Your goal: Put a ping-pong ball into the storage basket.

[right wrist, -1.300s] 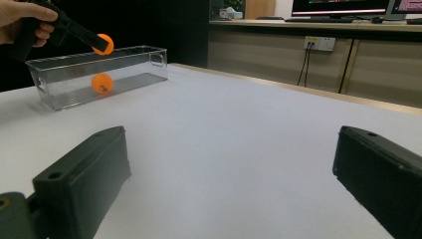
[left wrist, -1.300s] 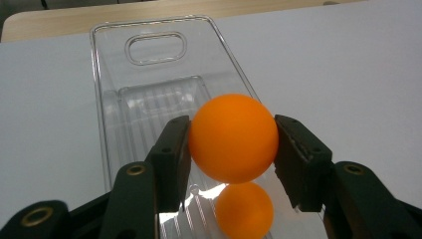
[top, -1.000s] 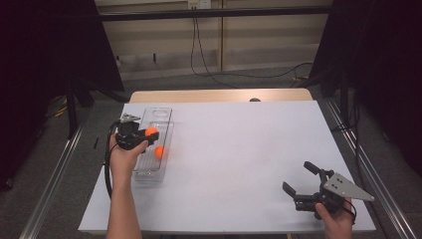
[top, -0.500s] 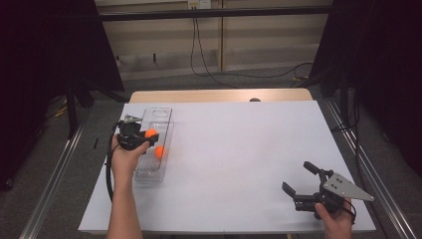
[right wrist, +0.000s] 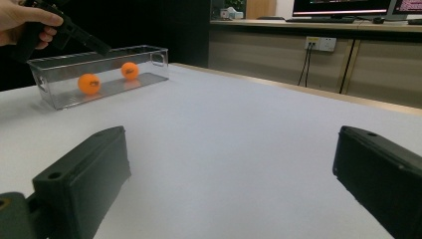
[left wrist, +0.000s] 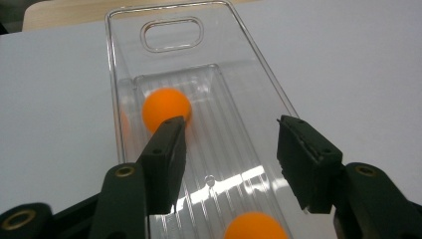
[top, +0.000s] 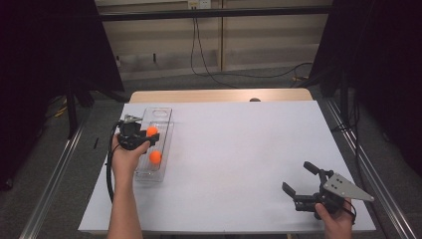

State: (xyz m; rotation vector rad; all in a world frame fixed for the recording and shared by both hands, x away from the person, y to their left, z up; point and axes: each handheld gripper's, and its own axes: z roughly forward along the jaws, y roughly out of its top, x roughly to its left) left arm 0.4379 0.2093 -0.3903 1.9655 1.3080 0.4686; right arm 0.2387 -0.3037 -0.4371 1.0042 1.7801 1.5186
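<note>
- Orange balls sit inside the clear plastic bin (top: 160, 113) at the white table's (top: 239, 149) left side: the far ball (left wrist: 166, 108) and the near ball (left wrist: 255, 226) both rest on its ribbed floor.
- Left gripper (left wrist: 230, 144) hangs over the bin, its jaws just opening, parted with nothing between them; the far ball lies just beyond the left jaw's tip.
- Judged step: letting go after a drop. Best done by widening the jaws fully, then lifting straight up so neither tip catches the bin's walls or nudges a ball.
- Right gripper (top: 309, 185) rests spread wide and empty near the table's near right corner, well apart from the bin.
</note>
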